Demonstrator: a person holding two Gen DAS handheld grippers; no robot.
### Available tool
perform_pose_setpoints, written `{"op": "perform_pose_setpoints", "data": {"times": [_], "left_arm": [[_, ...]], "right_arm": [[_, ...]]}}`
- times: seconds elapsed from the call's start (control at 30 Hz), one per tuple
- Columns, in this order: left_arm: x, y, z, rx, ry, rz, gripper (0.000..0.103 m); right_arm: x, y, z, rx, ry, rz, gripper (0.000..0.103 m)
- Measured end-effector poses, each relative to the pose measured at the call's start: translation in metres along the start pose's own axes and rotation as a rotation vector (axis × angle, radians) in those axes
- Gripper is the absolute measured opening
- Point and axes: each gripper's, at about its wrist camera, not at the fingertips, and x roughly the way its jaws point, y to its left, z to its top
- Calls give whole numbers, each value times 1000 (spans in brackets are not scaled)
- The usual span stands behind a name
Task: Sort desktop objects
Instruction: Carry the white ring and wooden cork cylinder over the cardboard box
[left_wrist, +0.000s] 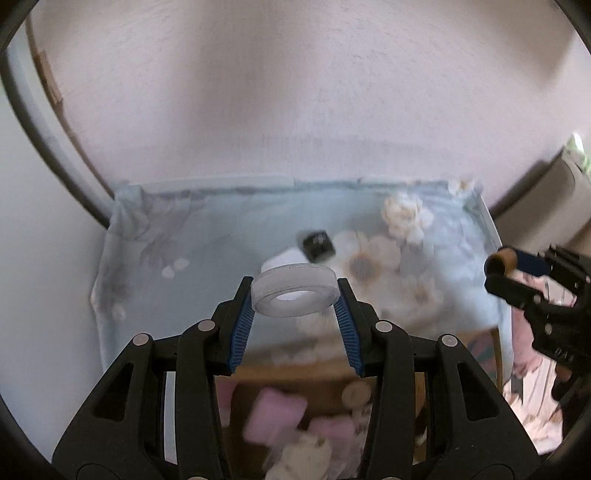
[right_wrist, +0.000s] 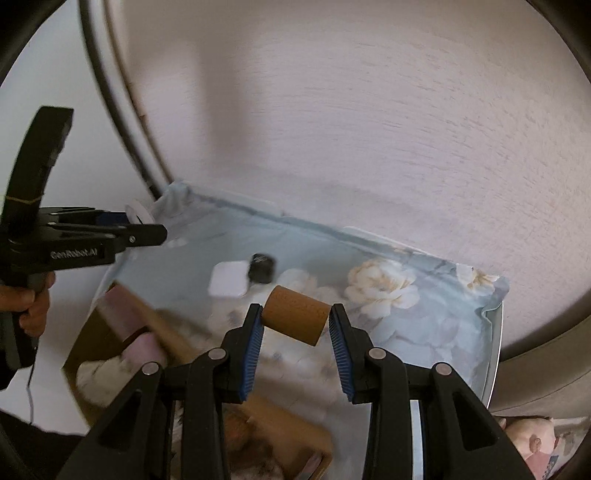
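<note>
My left gripper (left_wrist: 295, 295) is shut on a clear roll of tape (left_wrist: 293, 293), held flat above the table. My right gripper (right_wrist: 295, 317) is shut on a brown cardboard tube (right_wrist: 295, 314), held crosswise between the blue pads (right_wrist: 255, 350). The right gripper also shows at the right edge of the left wrist view (left_wrist: 517, 273) with the tube (left_wrist: 500, 260). The left gripper shows at the left of the right wrist view (right_wrist: 147, 225). On the table lie a white square block (right_wrist: 228, 282) and a small black object (right_wrist: 262, 267), which also shows in the left wrist view (left_wrist: 318, 245).
The table carries a pale blue floral cloth (left_wrist: 184, 240) and stands against a white wall (right_wrist: 369, 129). An open cardboard box (right_wrist: 110, 332) with pink and white soft things sits at the near edge, below both grippers. A hand (right_wrist: 33, 306) holds the left gripper's grip.
</note>
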Motion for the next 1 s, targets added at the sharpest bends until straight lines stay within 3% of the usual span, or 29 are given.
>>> {"op": "perform_pose_setpoints", "data": {"times": [0.5, 0.7, 1.0], "left_arm": [[-24, -22, -64, 85, 116, -64, 39], [-11, -35, -89, 89, 184, -127, 39], [9, -39, -105, 85, 272, -138, 39]], "right_arm": [[10, 44, -50, -88, 120, 45, 34], [13, 64, -69, -140, 163, 56, 34], [24, 79, -89, -167, 225, 77, 34]]}}
